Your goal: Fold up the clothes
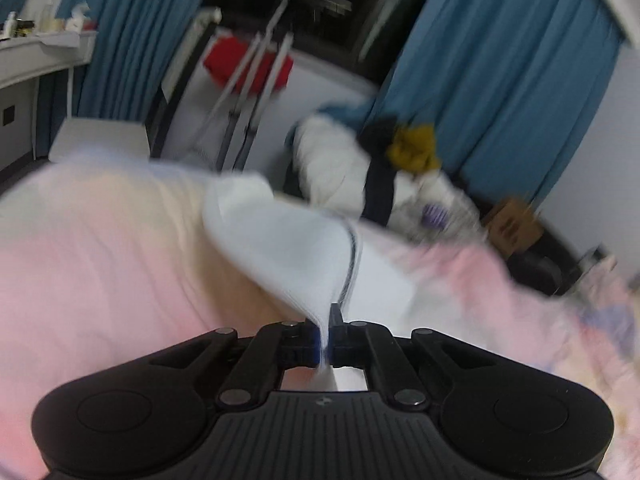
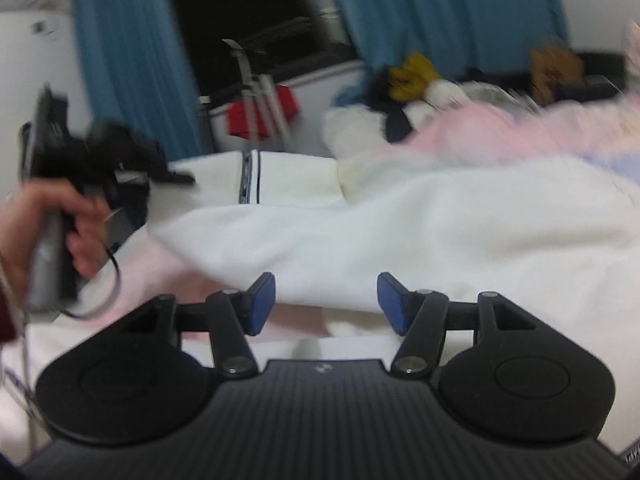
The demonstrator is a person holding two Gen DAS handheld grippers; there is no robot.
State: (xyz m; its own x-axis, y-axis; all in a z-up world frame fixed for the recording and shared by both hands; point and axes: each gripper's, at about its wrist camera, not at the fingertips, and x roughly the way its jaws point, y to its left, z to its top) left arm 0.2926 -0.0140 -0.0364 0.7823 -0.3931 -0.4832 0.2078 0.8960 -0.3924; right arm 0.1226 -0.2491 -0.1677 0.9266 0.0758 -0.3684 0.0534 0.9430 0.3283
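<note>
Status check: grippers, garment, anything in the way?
Left gripper shut on white garment, lifting a fold. Right gripper open, empty, just short of the garment's edge. Nothing blocking on the pink bedding.

We see a soft white cloth garment on fuzzy pink bedding, matt ribbed black plastic gripper bodies with dull metal rivets, and matt blue curtains.

Even indoor light, dark window behind; heavy motion blur smears both views, fisheye bends the blue curtains at far edges.
</note>
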